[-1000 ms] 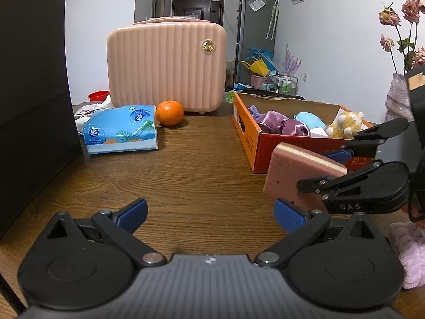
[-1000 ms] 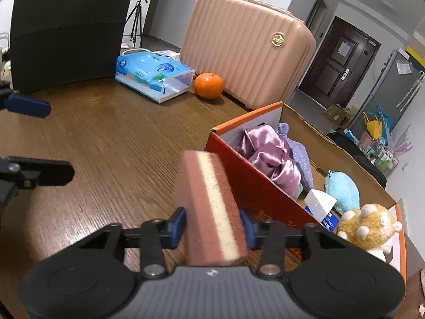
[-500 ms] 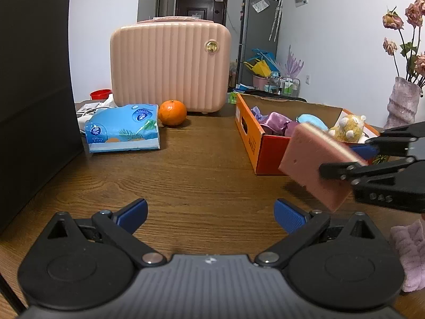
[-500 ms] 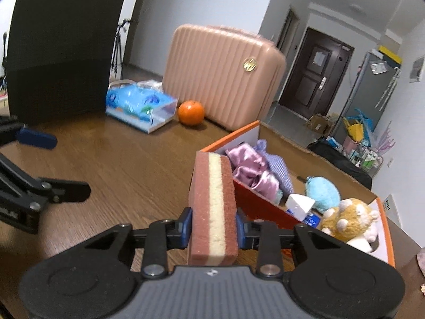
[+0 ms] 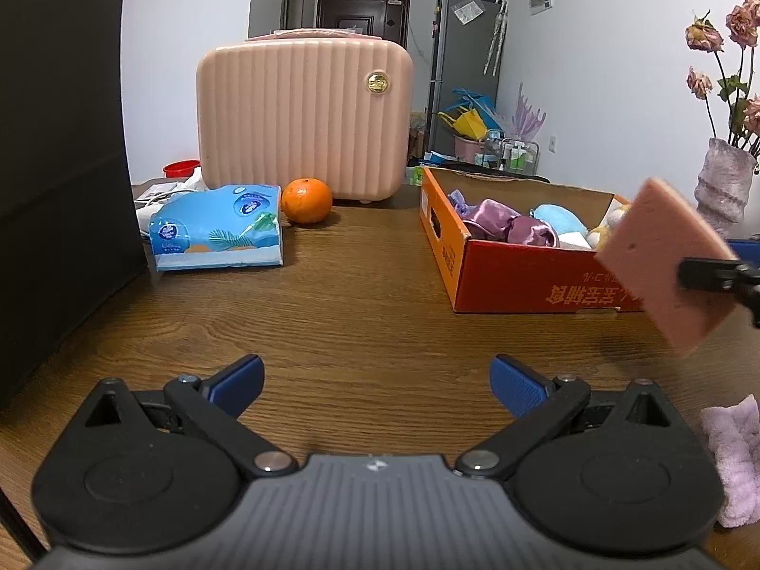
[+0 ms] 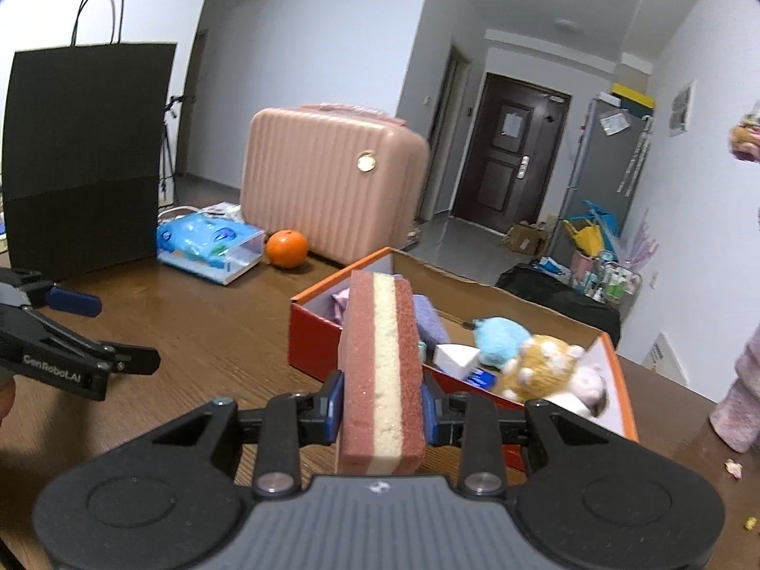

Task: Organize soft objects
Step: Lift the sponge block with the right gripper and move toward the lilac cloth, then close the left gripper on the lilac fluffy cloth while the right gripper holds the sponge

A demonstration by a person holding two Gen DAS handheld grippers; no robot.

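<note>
My right gripper [image 6: 380,403] is shut on a pink and cream sponge [image 6: 382,370] and holds it in the air just in front of the orange cardboard box [image 6: 313,332]. The sponge [image 5: 665,261] also shows at the right of the left wrist view, beside the box [image 5: 522,280]. The box holds purple satin cloth [image 5: 503,223], a blue plush [image 6: 501,337] and a yellow plush [image 6: 541,361]. My left gripper [image 5: 375,380] is open and empty, low over the wooden table. A pale purple fluffy cloth [image 5: 731,451] lies on the table to its right.
A pink ribbed suitcase [image 5: 304,114] stands at the back of the table, with an orange [image 5: 306,199] and a blue tissue pack [image 5: 218,228] in front of it. A black paper bag [image 5: 61,142] stands at the left. A vase with dried roses [image 5: 722,185] is at the right.
My right gripper has lifted the sponge off the table and carried it up and toward the box. The left gripper has stayed in place.
</note>
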